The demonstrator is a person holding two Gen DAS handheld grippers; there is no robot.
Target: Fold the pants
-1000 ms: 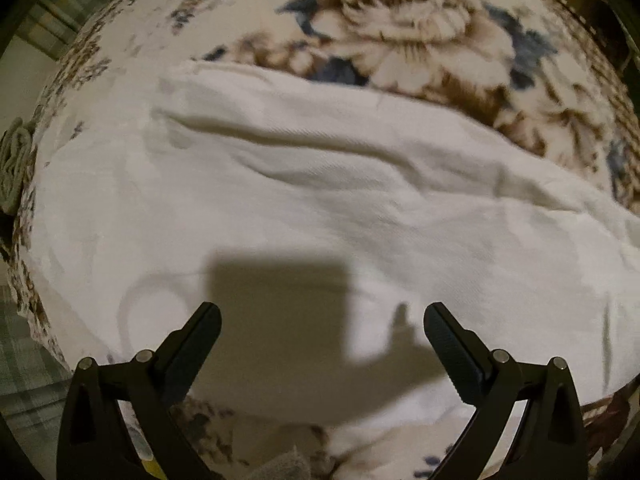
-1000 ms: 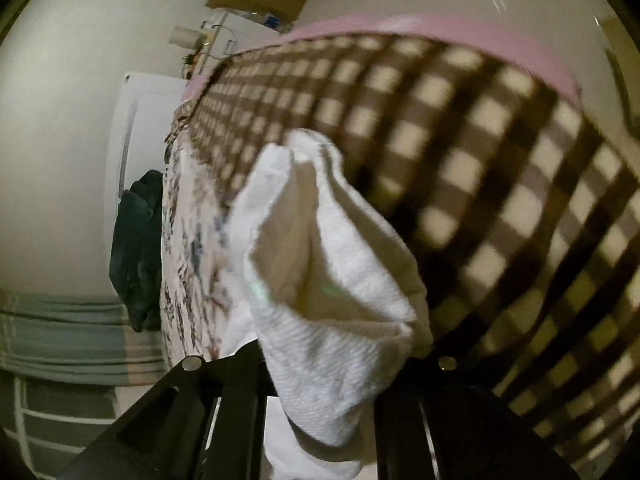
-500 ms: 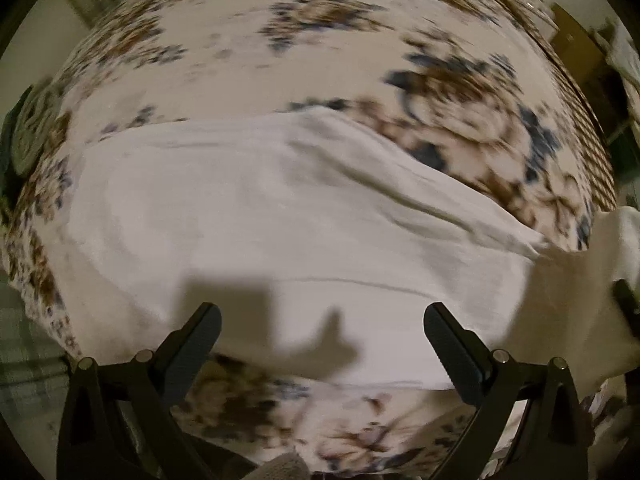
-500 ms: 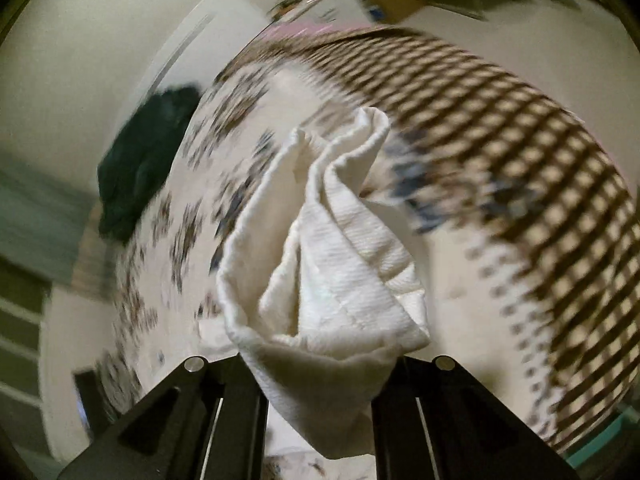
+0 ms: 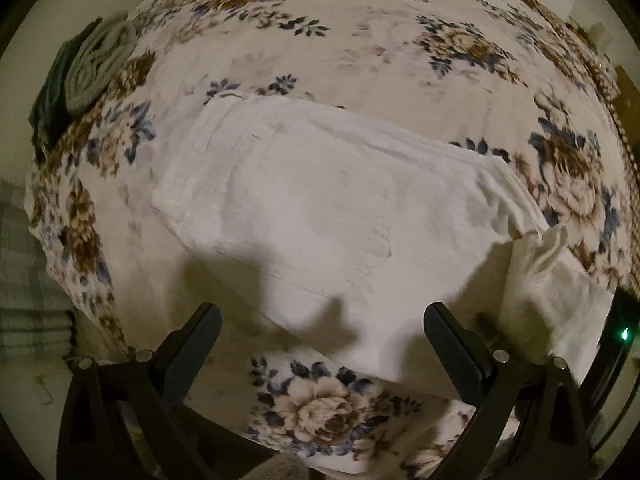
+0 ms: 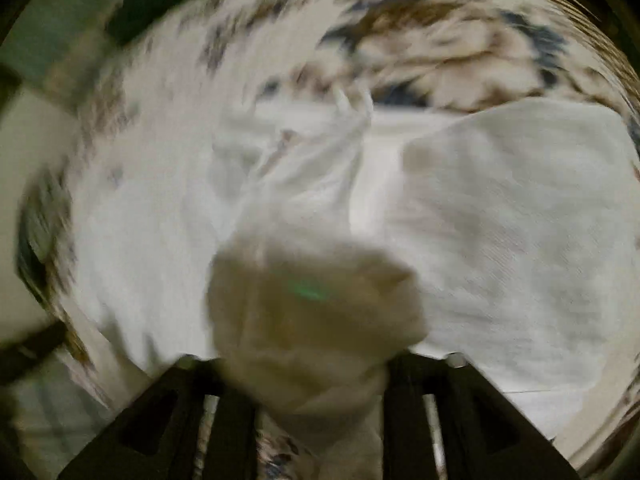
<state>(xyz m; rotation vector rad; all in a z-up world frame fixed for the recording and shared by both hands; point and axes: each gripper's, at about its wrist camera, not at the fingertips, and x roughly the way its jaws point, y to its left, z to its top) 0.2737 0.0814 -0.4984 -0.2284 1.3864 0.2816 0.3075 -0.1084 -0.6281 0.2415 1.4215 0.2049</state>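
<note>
- The right gripper (image 6: 316, 364) has a bunched end of the white pants (image 5: 320, 208) between its jaws; the jaws have just been opening, and in this blurred right wrist view the wad of cloth sits between them, so I judge the pinch is being let go and no longer bites.
- The left gripper (image 5: 320, 340) hovers above the pants with its jaws spread wide and nothing between them.
- The pants lie on the floral bedspread (image 5: 360, 40), already doubled into a broad white slab; the carried end comes in at the right edge of the left wrist view, over the rest of the cloth.
- Step in hand, as I judge it: laying the far end of the legs across the body of the pants to make the lengthwise fold, with the release under way.
- The next move calls for the right jaws to clear the cloth without dragging it, then for the edges to be squared and the fold pressed flat; the free left jaws are well placed for that.
- A grey-green bundle of cloth (image 5: 100, 64) lies well apart at the bed's edge and does not interfere.
</note>
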